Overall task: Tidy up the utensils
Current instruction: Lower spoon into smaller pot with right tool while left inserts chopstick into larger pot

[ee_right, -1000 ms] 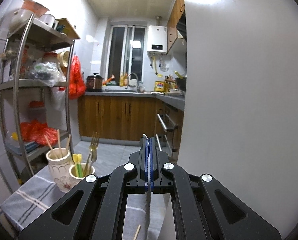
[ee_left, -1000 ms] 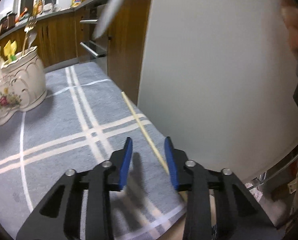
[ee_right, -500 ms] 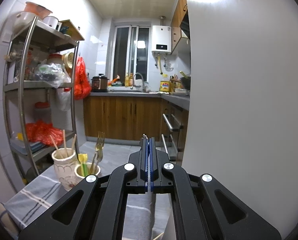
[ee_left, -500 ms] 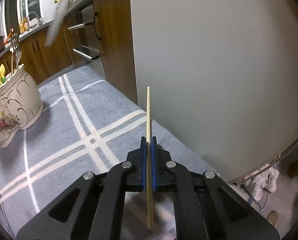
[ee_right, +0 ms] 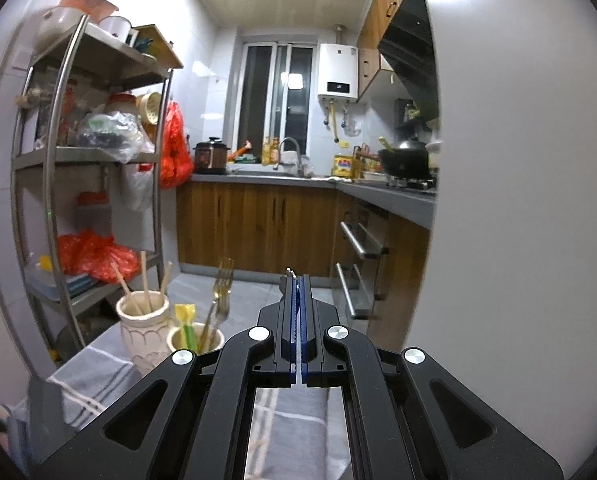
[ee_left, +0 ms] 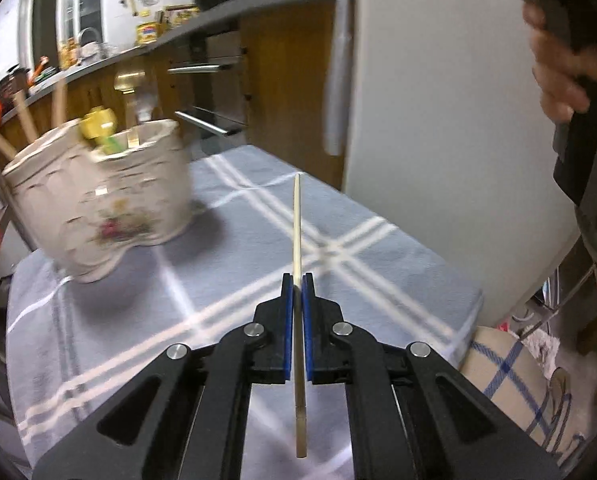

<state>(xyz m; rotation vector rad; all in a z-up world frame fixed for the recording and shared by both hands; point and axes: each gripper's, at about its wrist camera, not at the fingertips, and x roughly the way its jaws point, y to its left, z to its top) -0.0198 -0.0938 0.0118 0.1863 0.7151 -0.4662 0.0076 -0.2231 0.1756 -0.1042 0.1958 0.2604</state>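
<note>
1. The left tongs (ee_left: 297,280) are clamped on 1 wooden chopstick (ee_left: 297,232), gripped roughly at its middle. Its thin tip points forward over the tabletop (ee_left: 398,264) and its thick end sticks back between the black arms.
2. The chopstick is up in the air, above the grey cloth with white crossing stripes (ee_left: 258,280), not touching it.
3. Ahead and to the left sits the floral ceramic holder (ee_left: 110,200), blurry here, with a yellow-topped utensil (ee_left: 98,126) and some wooden sticks (ee_left: 22,120) poking out. It's near the chopstick tip but apart from it.
4. The right tongs (ee_right: 296,280) are pressed together on something thin and silvery, a metal utensil (ee_right: 297,296) seen edge-on; can't tell which kind. A blurry pale strip (ee_left: 336,64) in the left view could be the same thing.
5. From the right view, 2 holder cups stand side by side on the cloth: the taller cup (ee_right: 143,330) holds chopsticks, the shorter cup (ee_right: 194,340) holds forks (ee_right: 222,284) and the yellow-topped piece.
6. A big white panel (ee_right: 518,200) fills the right side.
</note>
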